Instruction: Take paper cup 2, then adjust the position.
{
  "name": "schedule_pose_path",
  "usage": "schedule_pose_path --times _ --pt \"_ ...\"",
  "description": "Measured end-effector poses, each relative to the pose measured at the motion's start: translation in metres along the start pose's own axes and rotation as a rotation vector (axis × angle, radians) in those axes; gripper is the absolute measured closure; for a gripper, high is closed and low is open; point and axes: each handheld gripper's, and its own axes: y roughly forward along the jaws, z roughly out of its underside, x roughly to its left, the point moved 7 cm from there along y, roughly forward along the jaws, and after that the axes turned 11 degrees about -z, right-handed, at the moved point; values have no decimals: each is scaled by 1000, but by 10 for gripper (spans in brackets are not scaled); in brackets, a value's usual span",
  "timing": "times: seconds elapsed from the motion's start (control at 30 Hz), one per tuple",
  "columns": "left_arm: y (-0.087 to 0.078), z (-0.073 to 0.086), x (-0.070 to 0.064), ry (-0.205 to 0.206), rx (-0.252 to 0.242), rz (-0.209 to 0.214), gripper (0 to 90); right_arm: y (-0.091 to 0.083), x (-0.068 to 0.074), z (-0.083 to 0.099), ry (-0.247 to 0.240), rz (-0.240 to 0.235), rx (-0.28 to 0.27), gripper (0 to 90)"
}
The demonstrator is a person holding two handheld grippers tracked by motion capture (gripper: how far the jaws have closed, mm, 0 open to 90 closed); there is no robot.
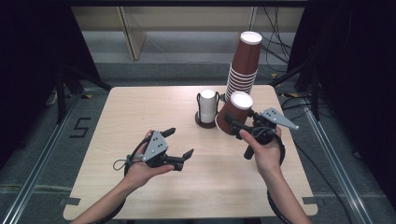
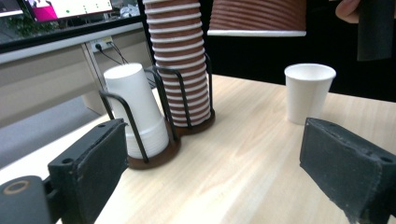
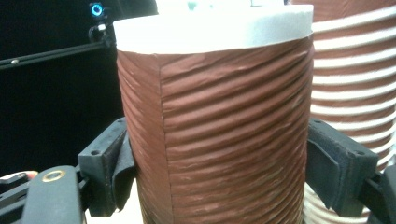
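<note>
Right hand-held gripper [image 1: 232, 122] clamped on upside-down brown ribbed cup [image 1: 233, 113], left hand-held gripper [image 1: 179, 143] wide open, holding nothing

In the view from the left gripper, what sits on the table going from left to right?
White cup stack in its wire holder → tall brown cup stack in its holder → single white cup standing upright on its own.
</note>
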Motion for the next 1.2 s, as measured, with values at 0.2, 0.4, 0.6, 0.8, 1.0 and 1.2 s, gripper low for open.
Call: schedule_pose_path --times 0.2,0.4,0.6,0.8,1.0,1.2 --pt "-5 18 -4 -25 20 8 76 5 8 25 28 -10 46 191" --pt "-9 31 -9 -47 50 12 81 5 15 50 56 -34 79 190" --pt "-12 35 -15 -41 50 12 70 5 19 64 65 -33 100 188" --pt "-10 44 -21 -35 84 23 44 4 21 76 91 -46 116 187" --pt "-4 45 -25 -31 91 20 18 5 19 85 157 -51 111 187" --pt "0 44 -33 -10 84 41 0 3 18 92 207 -53 112 186"
